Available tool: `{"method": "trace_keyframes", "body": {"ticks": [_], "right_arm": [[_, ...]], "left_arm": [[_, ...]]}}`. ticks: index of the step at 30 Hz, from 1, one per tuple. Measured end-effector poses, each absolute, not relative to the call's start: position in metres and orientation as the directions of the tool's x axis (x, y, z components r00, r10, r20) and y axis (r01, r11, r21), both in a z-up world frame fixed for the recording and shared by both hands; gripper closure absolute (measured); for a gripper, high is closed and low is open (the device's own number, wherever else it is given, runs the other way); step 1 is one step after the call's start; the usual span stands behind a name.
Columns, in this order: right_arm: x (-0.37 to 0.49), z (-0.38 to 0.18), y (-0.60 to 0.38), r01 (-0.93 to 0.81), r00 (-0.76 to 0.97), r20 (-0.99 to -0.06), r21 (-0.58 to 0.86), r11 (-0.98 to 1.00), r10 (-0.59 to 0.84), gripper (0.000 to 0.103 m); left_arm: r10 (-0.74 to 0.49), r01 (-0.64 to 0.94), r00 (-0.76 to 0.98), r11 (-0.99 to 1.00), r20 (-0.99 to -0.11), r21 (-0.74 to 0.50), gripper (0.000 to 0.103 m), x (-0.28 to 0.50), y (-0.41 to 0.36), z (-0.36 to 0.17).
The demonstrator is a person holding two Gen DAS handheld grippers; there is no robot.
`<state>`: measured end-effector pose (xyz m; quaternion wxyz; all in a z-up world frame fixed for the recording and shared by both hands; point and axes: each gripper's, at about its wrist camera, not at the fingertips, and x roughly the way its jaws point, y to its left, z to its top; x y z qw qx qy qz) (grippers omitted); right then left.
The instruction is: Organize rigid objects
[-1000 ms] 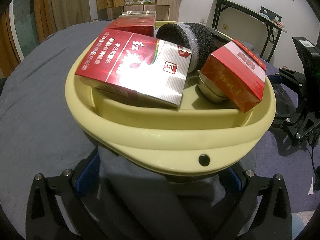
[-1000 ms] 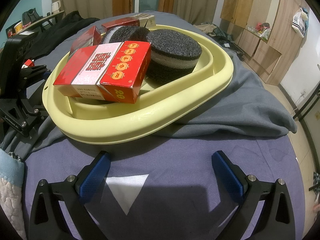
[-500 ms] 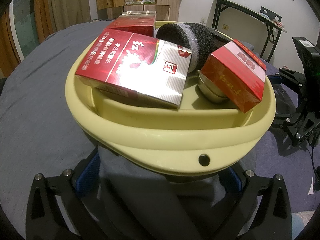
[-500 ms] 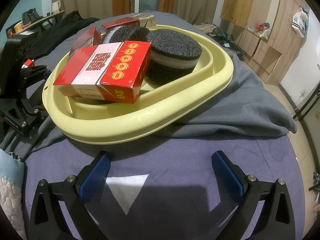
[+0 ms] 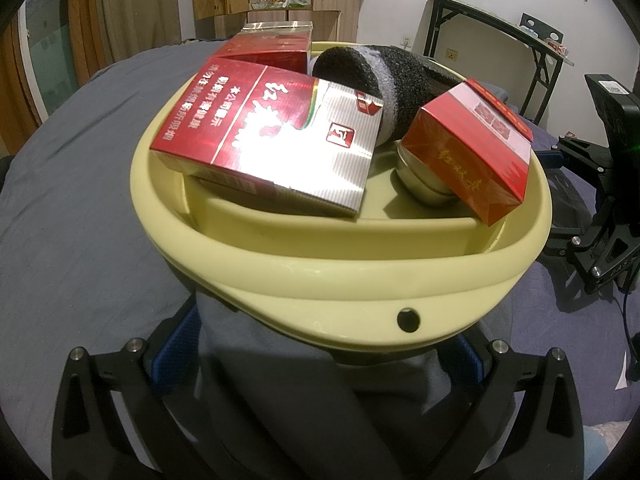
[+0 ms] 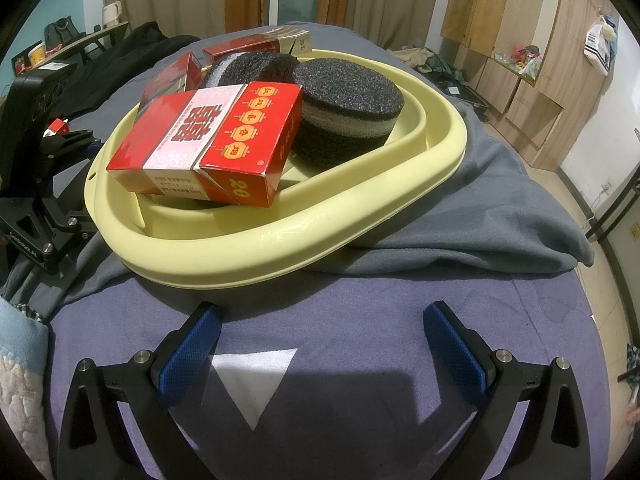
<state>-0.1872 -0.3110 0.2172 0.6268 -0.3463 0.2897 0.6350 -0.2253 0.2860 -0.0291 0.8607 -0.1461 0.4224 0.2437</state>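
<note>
The left gripper's fingers are sitting wide apart, 1 on each side of a fold of grey cloth under the near edge of the yellow basin. They are not squeezing anything. The right gripper is resting low over the purple sheet, just in front of the basin, with its blue pads wide apart and nothing between them.

The job is looking almost done. Everything hard is lying inside the basin. Going left to right in the left wrist view, a big red and silver box is leaning on the left rim, another red box is at the far edge behind it, black foam rounds are in the middle, and a small metal tin is tucked under a tilted red box at the right rim. I cannot see any loose thing left outside. Both grippers are pointing at the basin.
</note>
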Motion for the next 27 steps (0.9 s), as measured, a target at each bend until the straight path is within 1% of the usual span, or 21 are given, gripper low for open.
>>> {"method": "trace_keyframes", "body": {"ticks": [27], "right_arm": [[-0.1880,0.2173,-0.3112,-0.997,0.026,-0.803,-0.066,-0.046,0.595,0.000]], "left_arm": [[0.296,-0.543,0.524,0.838,-0.798,-0.046,0.000,-0.2253,0.2857,-0.0292]]}}
